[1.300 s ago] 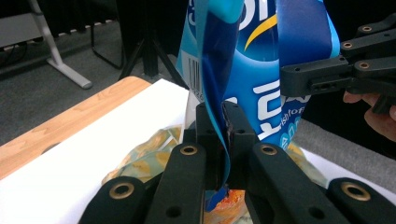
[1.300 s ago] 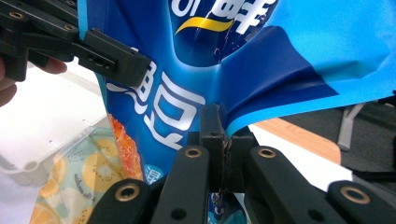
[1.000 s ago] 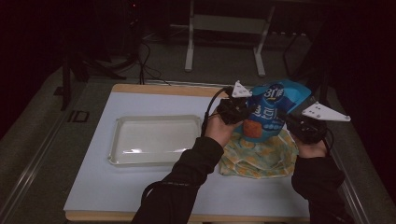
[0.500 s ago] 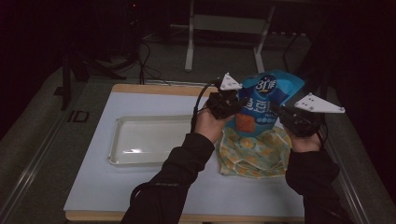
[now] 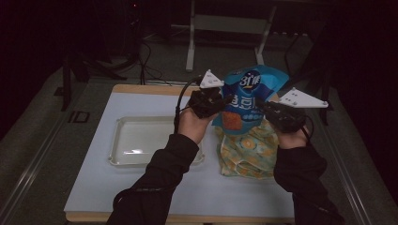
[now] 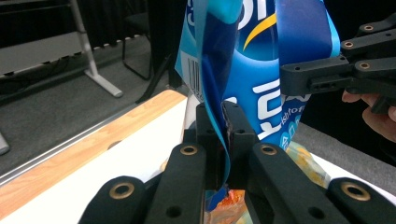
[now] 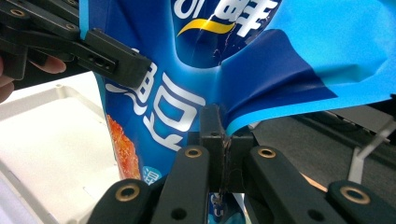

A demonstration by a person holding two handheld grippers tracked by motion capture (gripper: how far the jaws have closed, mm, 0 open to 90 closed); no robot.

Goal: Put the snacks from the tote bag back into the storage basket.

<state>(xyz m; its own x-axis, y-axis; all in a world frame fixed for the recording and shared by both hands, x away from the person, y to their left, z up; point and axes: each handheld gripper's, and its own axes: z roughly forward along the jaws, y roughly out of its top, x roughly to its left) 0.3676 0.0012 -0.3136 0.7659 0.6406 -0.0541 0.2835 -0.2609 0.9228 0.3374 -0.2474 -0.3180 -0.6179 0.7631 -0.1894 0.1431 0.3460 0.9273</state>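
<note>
The blue snack bag [image 6: 261, 60] was cut off by the top edge in both gripper views; its lower end hid part of the patterned cloth [image 5: 246, 152] in the high view.

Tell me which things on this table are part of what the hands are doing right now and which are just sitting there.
In use:
- blue snack bag, pinched at both side edges
- left gripper, fingers shut on the bag
- right gripper, fingers shut on the bag

Lying about:
- white tray
- patterned yellow cloth under the bag
- table

Dark room, grey carpeted floor [image 5: 61, 126], metal stand legs [image 5: 190, 51] behind, black cables [image 5: 148, 70] on floor
</note>
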